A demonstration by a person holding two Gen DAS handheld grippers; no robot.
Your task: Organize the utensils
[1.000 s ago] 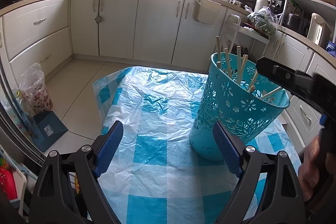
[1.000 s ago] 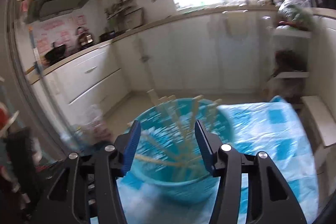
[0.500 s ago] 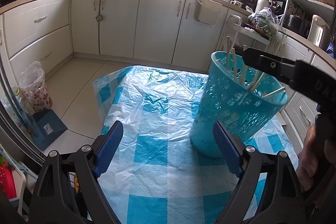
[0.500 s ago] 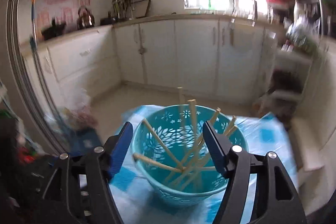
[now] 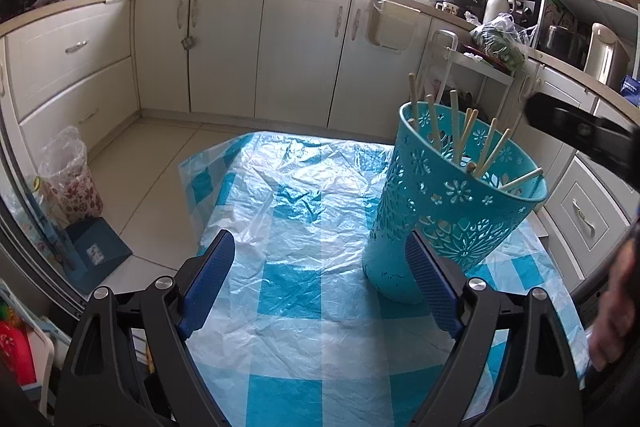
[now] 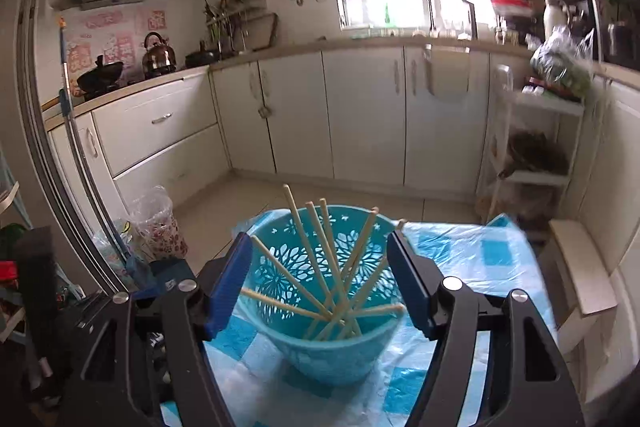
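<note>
A turquoise perforated basket stands upright on a blue-and-white checked plastic sheet and holds several wooden chopsticks. My left gripper is open and empty, low over the sheet, with the basket just behind its right finger. My right gripper is open and empty, above and in front of the basket, looking down into it at the chopsticks. The right gripper's black body shows at the right of the left wrist view.
White kitchen cabinets run behind the table. A floral plastic-lined bin and a blue dustpan sit on the floor at left. A white rack stands at right.
My right gripper has pulled back and risen above the basket and opened a little wider. The left gripper has stayed nearly still. The basket stands where it was.
</note>
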